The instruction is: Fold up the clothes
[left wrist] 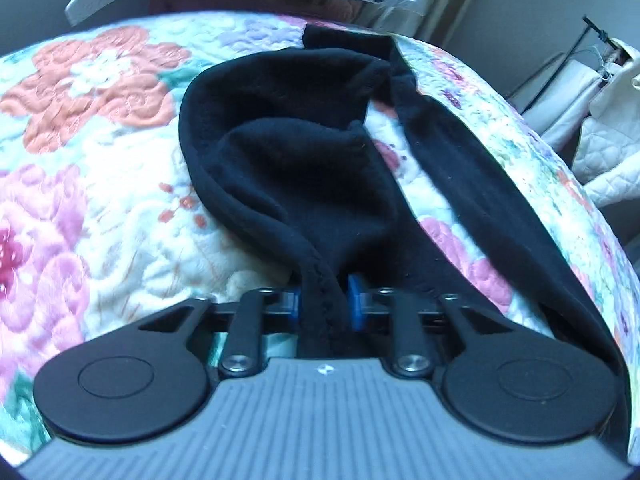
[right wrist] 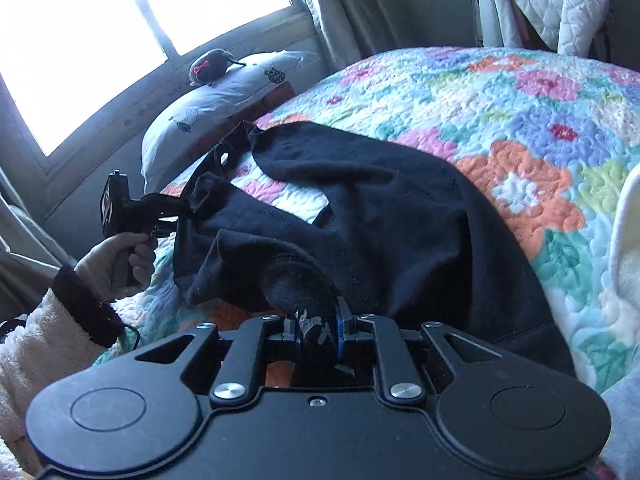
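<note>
Black garment [right wrist: 400,216] stretches along the bed [right wrist: 520,112] between the left hand-held gripper [left wrist: 323,300] and right hand-held gripper [right wrist: 318,330], each clamped on a near edge.

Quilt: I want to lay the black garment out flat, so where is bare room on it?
Bare floral quilt lies right of the black garment, toward the hanging white jacket. Crowded by the pillow, where the left gripper holds cloth.

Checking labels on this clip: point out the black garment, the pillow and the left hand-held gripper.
black garment [left wrist: 304,184]: left wrist view, middle of the bunched fabric.
pillow [right wrist: 208,104]: right wrist view, white top face.
left hand-held gripper [right wrist: 182,210]: right wrist view, fingertips at the garment's edge.
</note>
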Motion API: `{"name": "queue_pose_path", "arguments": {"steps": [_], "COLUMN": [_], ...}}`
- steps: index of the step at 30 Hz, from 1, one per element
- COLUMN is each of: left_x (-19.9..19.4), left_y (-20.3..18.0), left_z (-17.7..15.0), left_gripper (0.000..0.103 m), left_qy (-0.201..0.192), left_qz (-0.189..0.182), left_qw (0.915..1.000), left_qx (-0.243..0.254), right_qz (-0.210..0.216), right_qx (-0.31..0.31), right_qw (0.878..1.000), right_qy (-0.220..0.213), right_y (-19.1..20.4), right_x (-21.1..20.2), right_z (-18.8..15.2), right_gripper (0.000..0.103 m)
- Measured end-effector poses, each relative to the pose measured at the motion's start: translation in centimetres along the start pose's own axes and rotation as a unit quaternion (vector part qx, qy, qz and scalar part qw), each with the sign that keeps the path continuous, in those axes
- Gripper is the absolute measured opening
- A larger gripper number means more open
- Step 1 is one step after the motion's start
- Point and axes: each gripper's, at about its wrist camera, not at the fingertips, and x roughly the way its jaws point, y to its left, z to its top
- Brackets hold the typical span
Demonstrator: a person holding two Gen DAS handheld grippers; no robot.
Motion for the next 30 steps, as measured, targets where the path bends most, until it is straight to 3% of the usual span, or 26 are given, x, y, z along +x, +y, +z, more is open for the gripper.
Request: {"name": "queue_pose_path", "arguments": {"steps": [2, 4, 7, 9, 15, 18, 20, 24, 26, 28, 29, 30], "left_x": [-1.5, -3.8, -7.3, -8.6, -9.0, -9.1, -8.6, -5.5, -2.6, 0.6, 1.9, 2.9], "left_y": [-0.1, -0.7, -0.5, 1.6, 2.5, 0.7, -2.4, -13.4, -20.6, -25.9, -27.7, -29.0], "left_z": [0.9, 1.7, 2.4, 3.2, 2.6, 3.4, 5.0, 9.6, 10.8, 10.6, 9.9, 8.9], "left_gripper": [0.012, 0.012, 0.012, 0.012, 0.011, 0.011, 0.011, 0.011, 0.012, 0.028, 0.044, 0.048], "left_qy": [-0.021, -0.054, -0.108, -0.093, -0.080, -0.089, -0.100, -0.112, -0.108, -0.091, -0.083, -0.075], "left_qz": [0.002, 0.038, 0.116, 0.097, 0.105, 0.085, 0.067, 0.042, 0.050, 0.045, 0.045, 0.048], "left_qw": [0.9998, 0.9967, 0.9827, 0.9896, 0.9896, 0.9902, 0.9892, 0.9812, 0.9730, 0.9684, 0.9653, 0.9616], "left_qx": [0.006, 0.047, 0.096, 0.051, 0.057, 0.065, 0.084, 0.152, 0.198, 0.228, 0.244, 0.260], "right_qz": [0.011, 0.049, 0.091, 0.097, 0.140, 0.147, 0.146, 0.052, -0.064, -0.170, -0.199, -0.206], "right_qx": [0.002, -0.006, -0.054, -0.068, 0.004, -0.002, 0.002, -0.015, -0.056, -0.097, -0.101, -0.093], "right_qw": [1.000, 0.999, 0.986, 0.980, 0.981, 0.981, 0.983, 0.997, 0.995, 0.979, 0.973, 0.972], "right_qy": [-0.016, 0.003, 0.126, 0.162, 0.135, 0.130, 0.112, 0.060, 0.050, 0.051, 0.055, 0.059], "right_y": [0.2, 1.5, 5.5, 6.9, 4.7, 3.9, 2.8, -0.2, -1.3, -1.9, -2.3, -2.8], "right_x": [-0.6, -1.1, 0.5, 1.6, 2.8, 1.9, 0.9, -1.9, -2.4, -2.0, -1.7, -1.6], "right_z": [0.5, 0.2, -3.3, -5.5, -5.6, -4.8, -3.9, -0.7, 0.6, 1.0, 0.8, 0.4], "right_gripper": [0.018, 0.018, 0.018, 0.018, 0.018, 0.018, 0.018, 0.018, 0.020, 0.032, 0.032, 0.033]}}
